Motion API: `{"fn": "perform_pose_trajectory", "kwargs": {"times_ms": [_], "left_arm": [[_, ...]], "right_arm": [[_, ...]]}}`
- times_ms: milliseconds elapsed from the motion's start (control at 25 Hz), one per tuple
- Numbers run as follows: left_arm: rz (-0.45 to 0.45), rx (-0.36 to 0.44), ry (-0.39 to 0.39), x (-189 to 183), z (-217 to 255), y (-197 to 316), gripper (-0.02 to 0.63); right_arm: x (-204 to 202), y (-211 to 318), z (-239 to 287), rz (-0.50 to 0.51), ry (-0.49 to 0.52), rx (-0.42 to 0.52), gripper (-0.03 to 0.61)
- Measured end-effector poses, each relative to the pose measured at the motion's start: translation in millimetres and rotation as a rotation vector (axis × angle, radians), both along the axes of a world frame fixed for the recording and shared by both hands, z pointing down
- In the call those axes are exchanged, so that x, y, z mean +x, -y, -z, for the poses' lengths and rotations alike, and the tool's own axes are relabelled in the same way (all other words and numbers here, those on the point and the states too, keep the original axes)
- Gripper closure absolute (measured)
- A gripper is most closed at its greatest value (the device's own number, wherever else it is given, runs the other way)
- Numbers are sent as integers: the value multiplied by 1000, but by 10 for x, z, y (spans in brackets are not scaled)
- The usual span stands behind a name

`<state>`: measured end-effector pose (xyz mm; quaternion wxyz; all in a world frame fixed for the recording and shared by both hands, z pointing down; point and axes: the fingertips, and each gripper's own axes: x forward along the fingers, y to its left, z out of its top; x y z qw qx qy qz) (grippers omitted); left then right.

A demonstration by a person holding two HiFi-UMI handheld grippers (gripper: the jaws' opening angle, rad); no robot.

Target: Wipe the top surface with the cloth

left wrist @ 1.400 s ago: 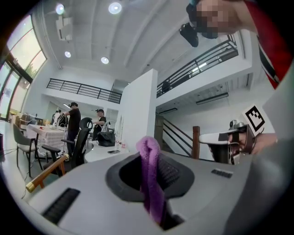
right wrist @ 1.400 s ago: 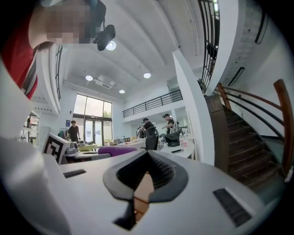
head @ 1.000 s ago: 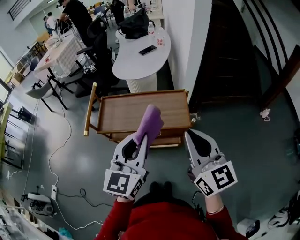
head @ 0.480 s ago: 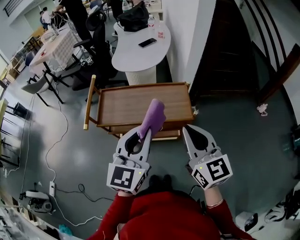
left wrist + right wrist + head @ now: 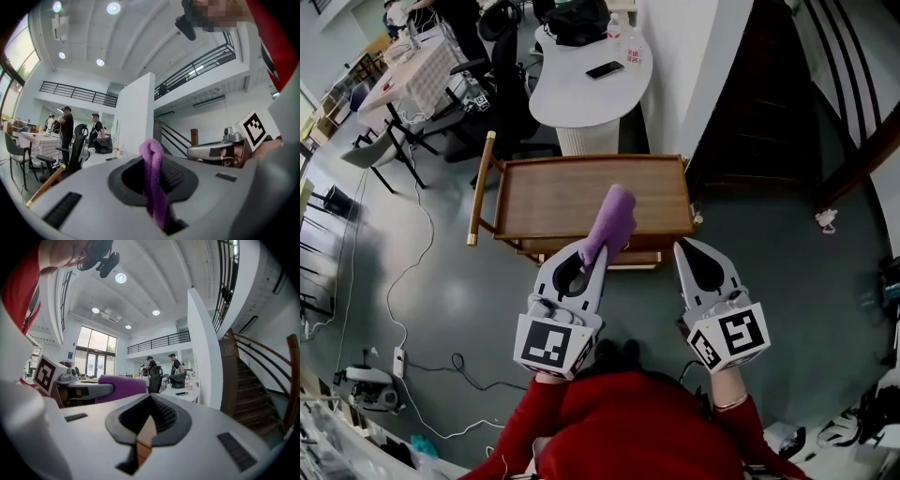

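A low wooden cart [image 5: 553,199] with a flat top stands on the grey floor ahead of me. My left gripper [image 5: 589,255] is shut on a purple cloth [image 5: 610,219], which sticks up and forward over the cart's front edge. In the left gripper view the cloth [image 5: 152,183] is pinched between the two jaws. My right gripper [image 5: 687,247] hangs beside it, shut and holding nothing, just short of the cart's front right corner. The right gripper view shows the cloth [image 5: 119,386] off to its left and a thin strip of wood between its jaws.
Behind the cart stands a white rounded table [image 5: 572,98] with a phone [image 5: 607,69], bottles and a black bag. Black office chairs [image 5: 511,89] stand at the back left, cables [image 5: 403,309] trail over the floor at left, and a dark staircase [image 5: 769,94] rises at right.
Both grippers have come closer to the cart; the cloth's tip now hangs over the cart's front edge. Both grippers stay as they were, the left one on the cloth.
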<state>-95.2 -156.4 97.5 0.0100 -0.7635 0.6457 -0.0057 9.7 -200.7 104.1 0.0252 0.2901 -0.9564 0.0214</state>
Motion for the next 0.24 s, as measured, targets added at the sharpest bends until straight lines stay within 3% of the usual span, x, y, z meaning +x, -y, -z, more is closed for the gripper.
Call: {"fn": "perform_pose_trajectory", "kwargs": {"times_ms": [240], "left_arm": [[36, -17, -49, -119, -36, 62, 566]], "right_arm": [[-2, 83, -42, -12, -37, 9, 574]]}}
